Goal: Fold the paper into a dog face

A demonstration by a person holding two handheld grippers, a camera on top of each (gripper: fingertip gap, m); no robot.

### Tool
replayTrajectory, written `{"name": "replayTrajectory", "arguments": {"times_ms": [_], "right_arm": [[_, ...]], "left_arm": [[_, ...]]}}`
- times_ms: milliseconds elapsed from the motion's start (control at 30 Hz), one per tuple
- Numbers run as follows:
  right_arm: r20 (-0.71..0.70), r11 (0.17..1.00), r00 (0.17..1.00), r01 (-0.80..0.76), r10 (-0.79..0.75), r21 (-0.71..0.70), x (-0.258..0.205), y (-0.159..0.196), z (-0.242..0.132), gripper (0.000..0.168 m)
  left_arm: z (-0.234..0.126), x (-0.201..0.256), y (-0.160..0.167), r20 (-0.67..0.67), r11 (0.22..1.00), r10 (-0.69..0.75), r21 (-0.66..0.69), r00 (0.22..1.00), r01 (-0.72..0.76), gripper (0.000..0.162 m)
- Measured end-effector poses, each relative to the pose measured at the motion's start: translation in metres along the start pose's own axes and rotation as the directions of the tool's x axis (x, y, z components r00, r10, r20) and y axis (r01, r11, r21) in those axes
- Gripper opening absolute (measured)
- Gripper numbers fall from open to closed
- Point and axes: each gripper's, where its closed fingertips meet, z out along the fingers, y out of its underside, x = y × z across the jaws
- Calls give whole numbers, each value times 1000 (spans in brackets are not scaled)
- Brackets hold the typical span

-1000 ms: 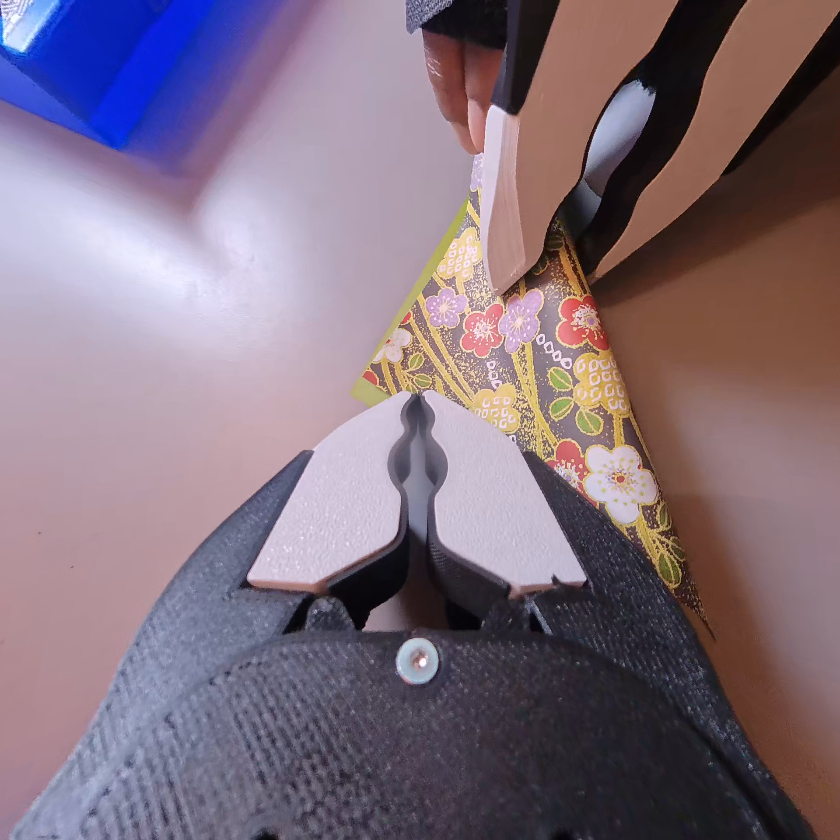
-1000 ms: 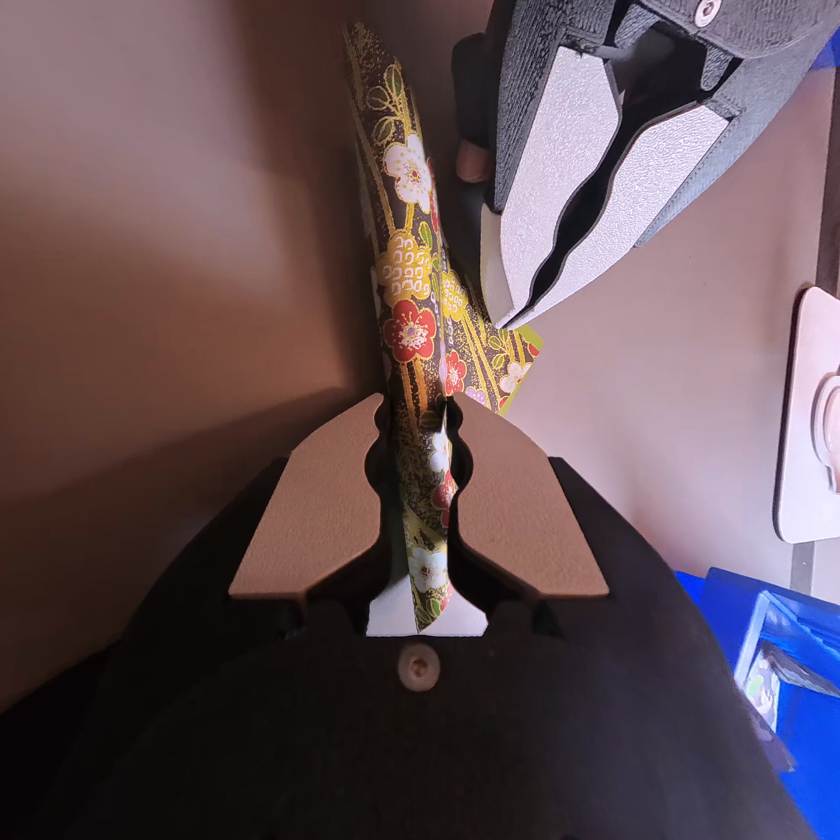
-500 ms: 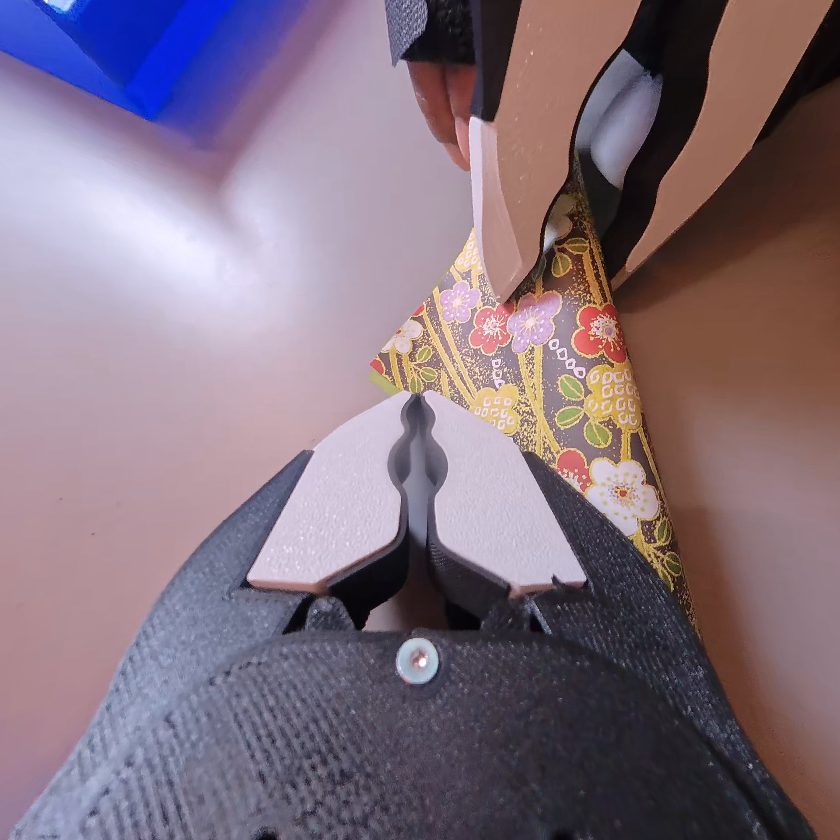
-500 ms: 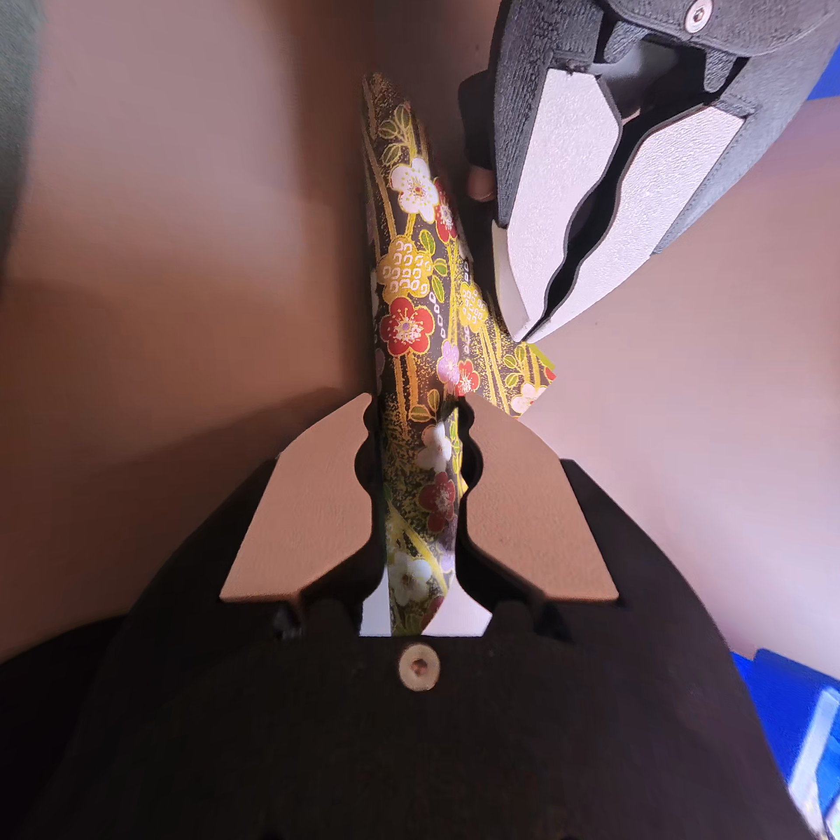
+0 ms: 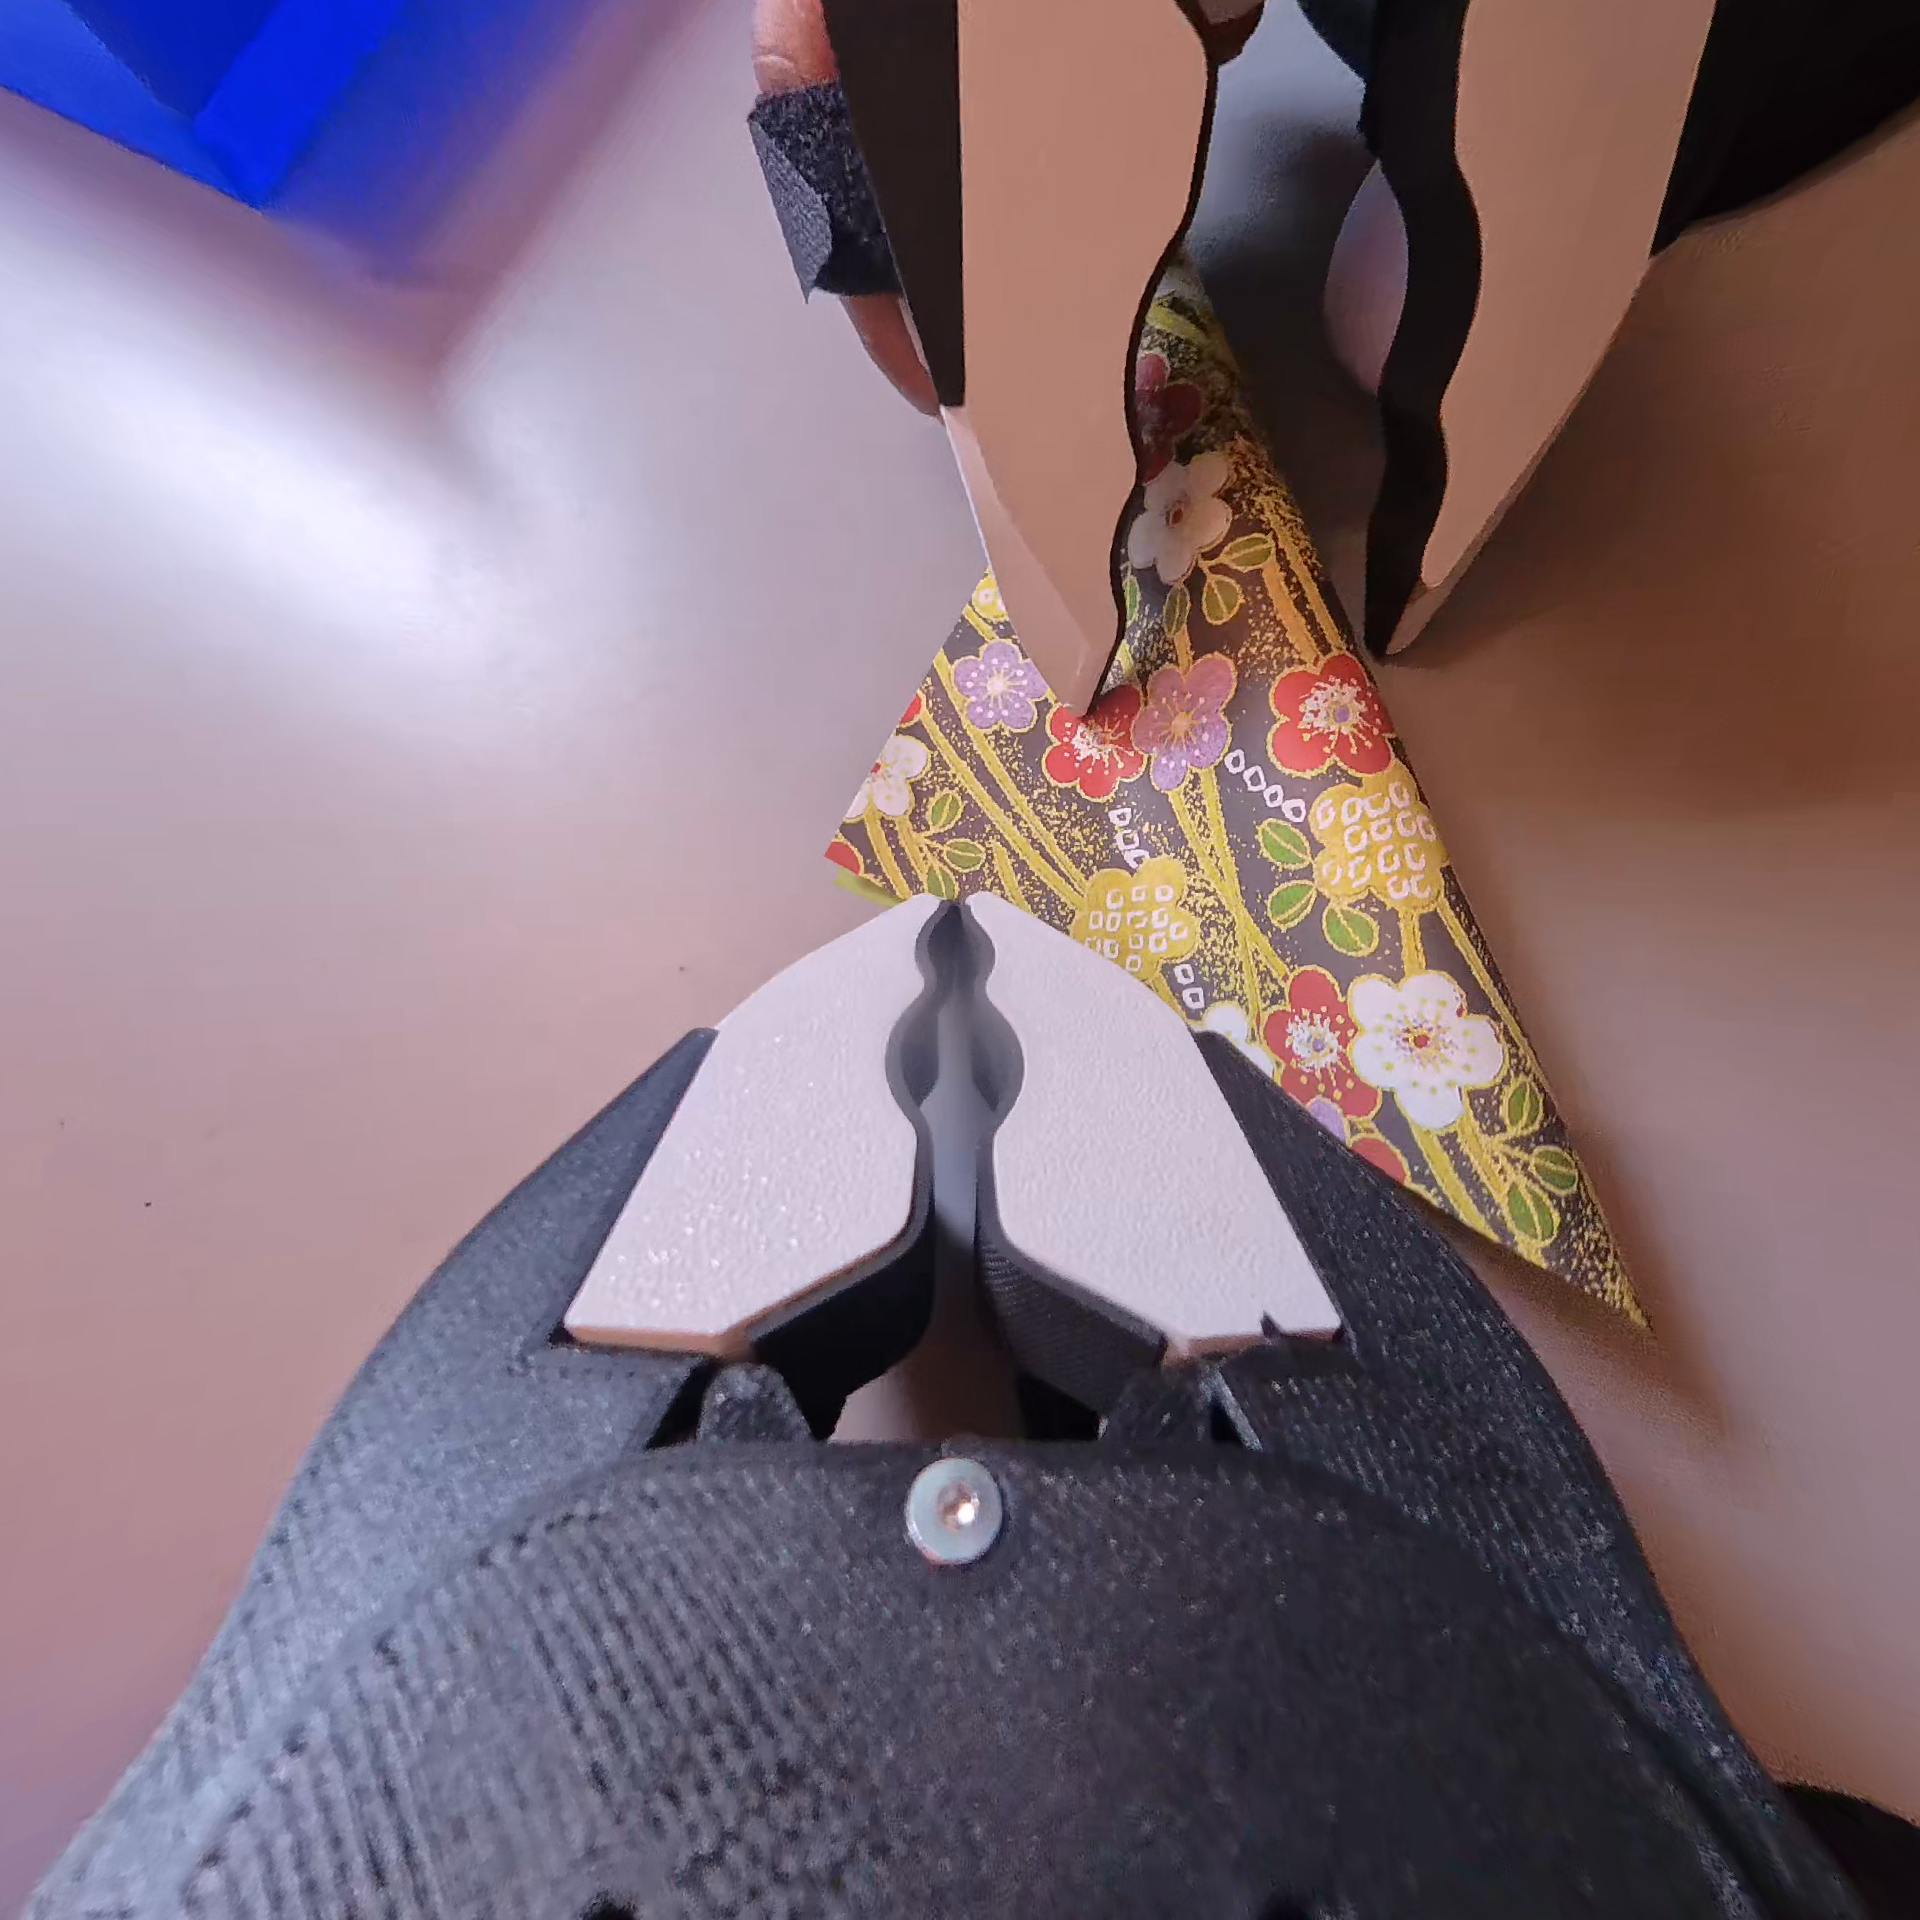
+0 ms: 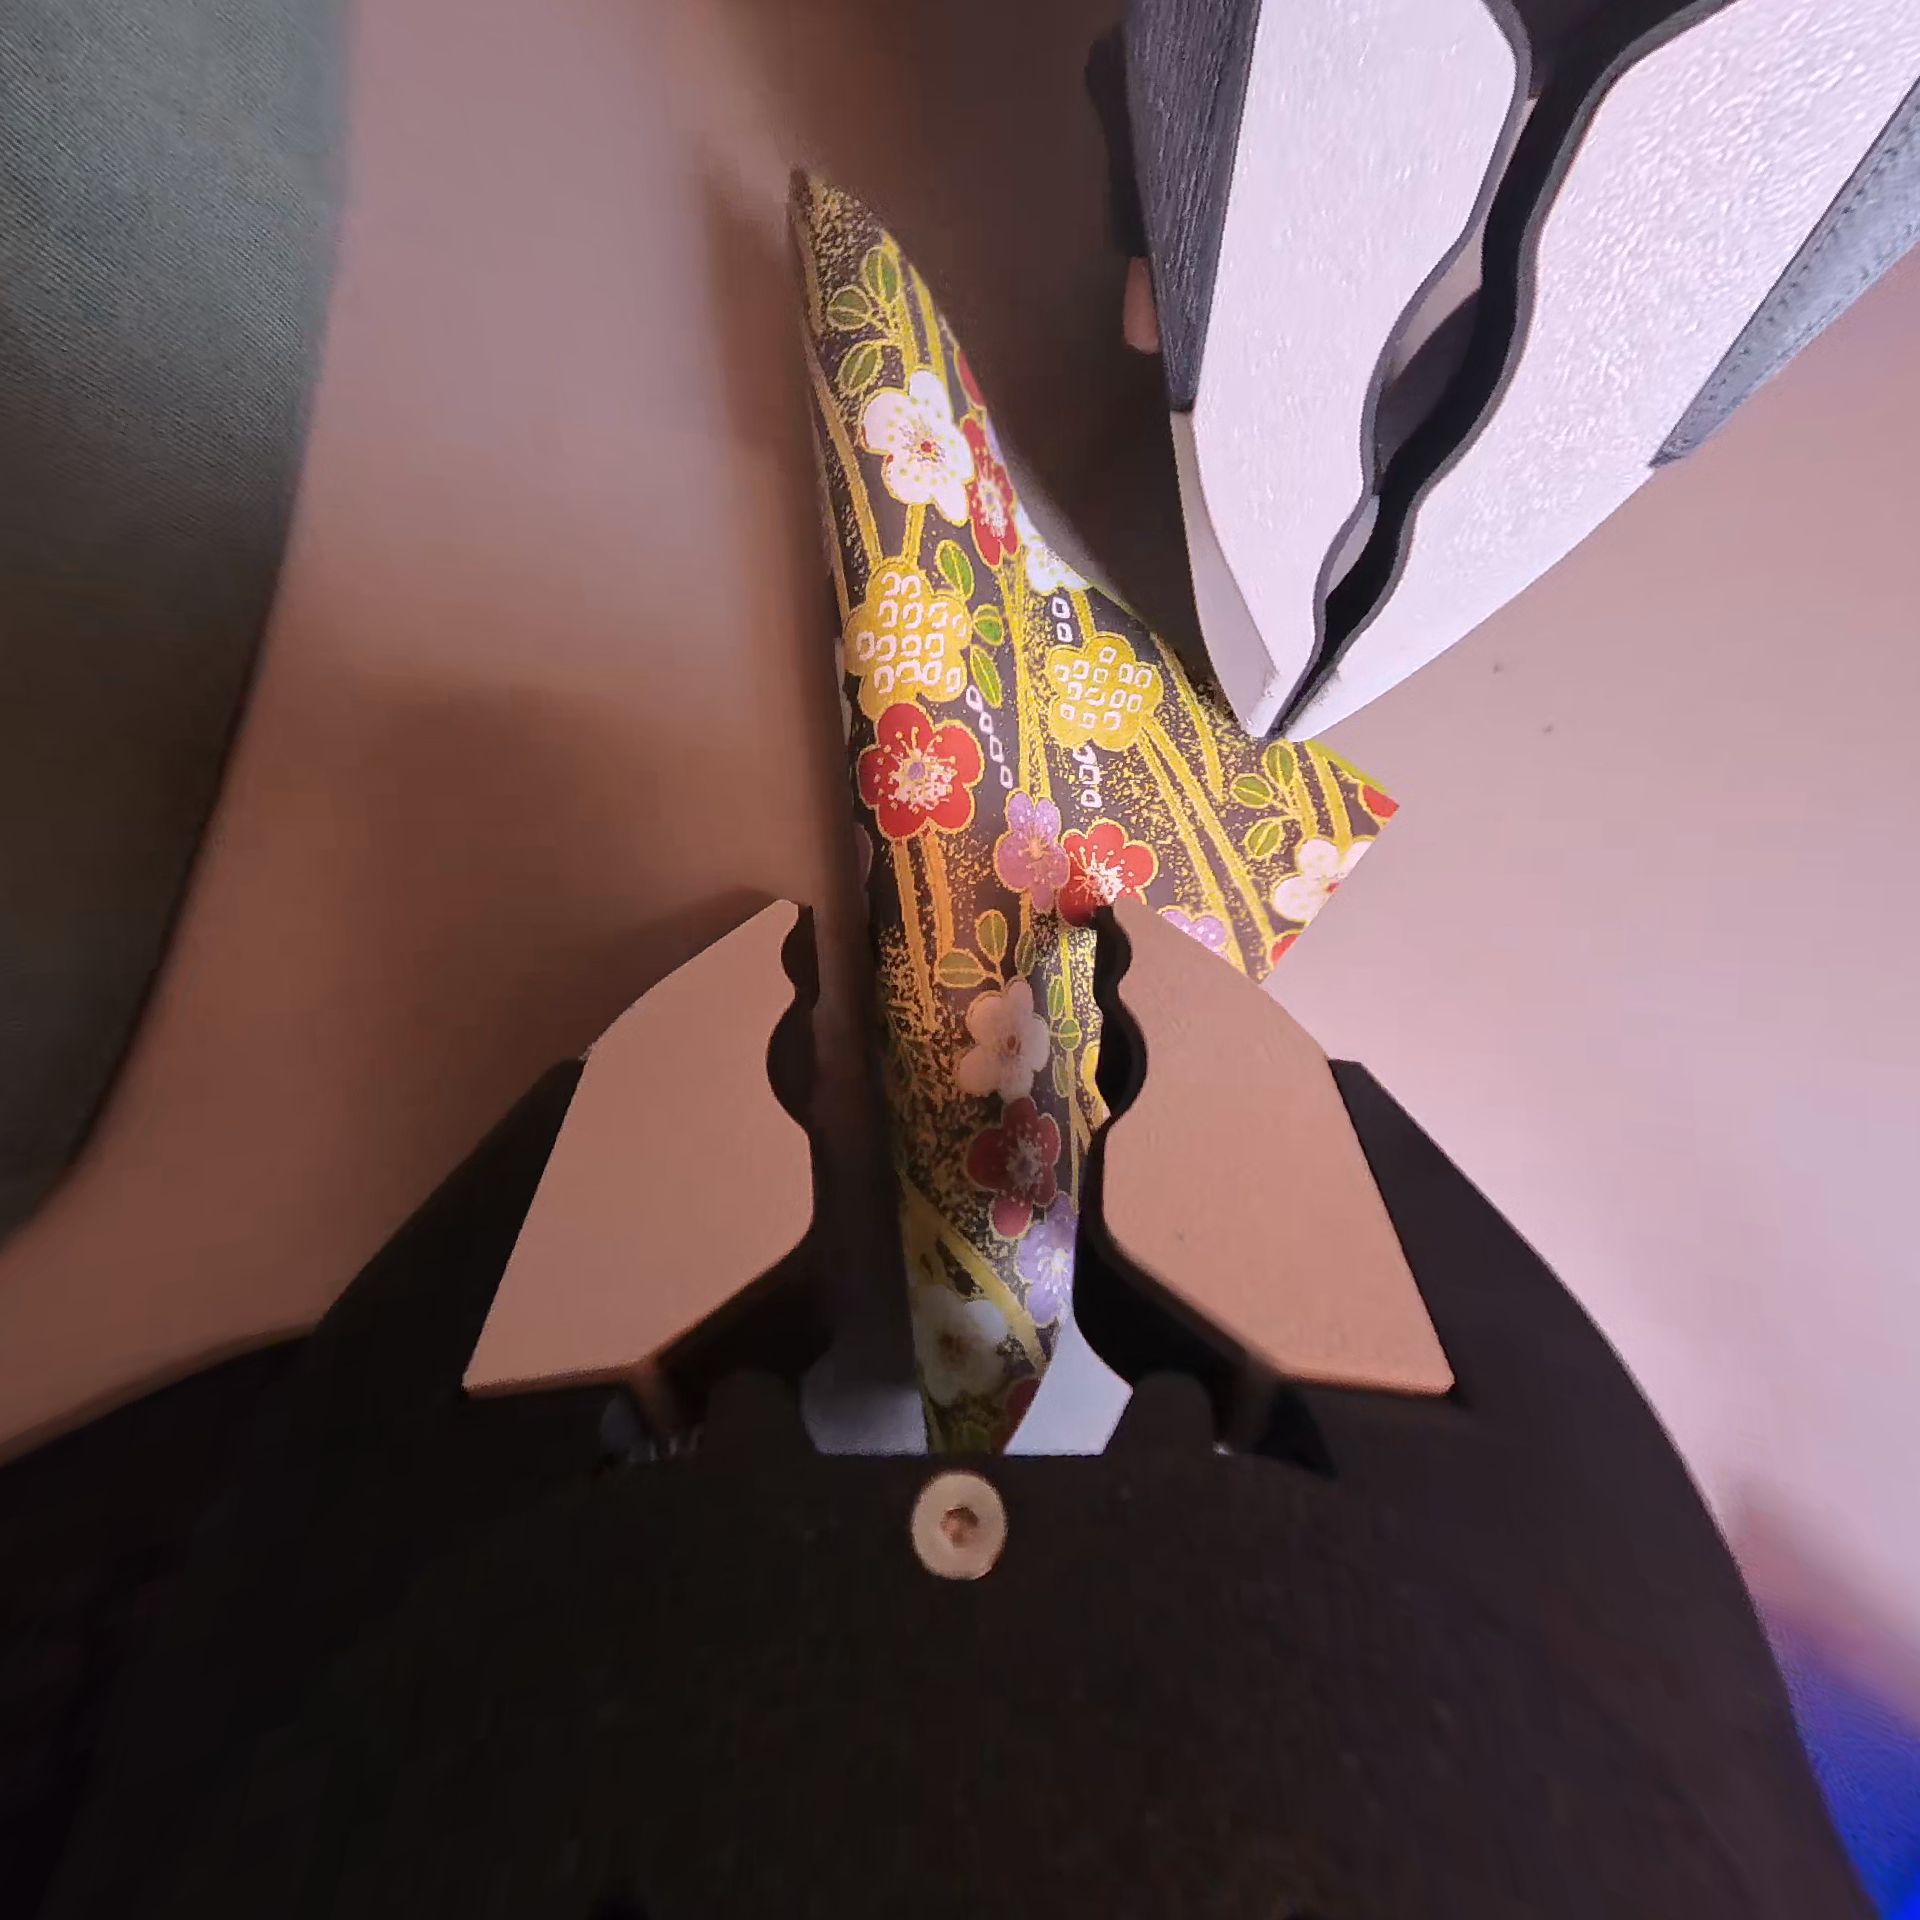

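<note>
Paper with a dark floral print, folded into a triangle, lies on the pale table, one flap curling up from it. My right tongs stand spread apart around that raised flap, which passes between the fingers; I cannot tell whether either finger touches it. My left tongs are pressed together with nothing between them, tips at the triangle's near corner. A blue box sits off at the table's far edge.
</note>
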Motion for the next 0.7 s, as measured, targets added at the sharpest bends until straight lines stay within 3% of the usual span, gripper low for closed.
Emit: {"name": "replayTrajectory", "arguments": {"times_ms": [700], "right_arm": [[64,999,997,46,-47,4,1,-2,1,50]], "left_arm": [[-4,-1,5,-51,998,-70,4,996,70,0]]}}
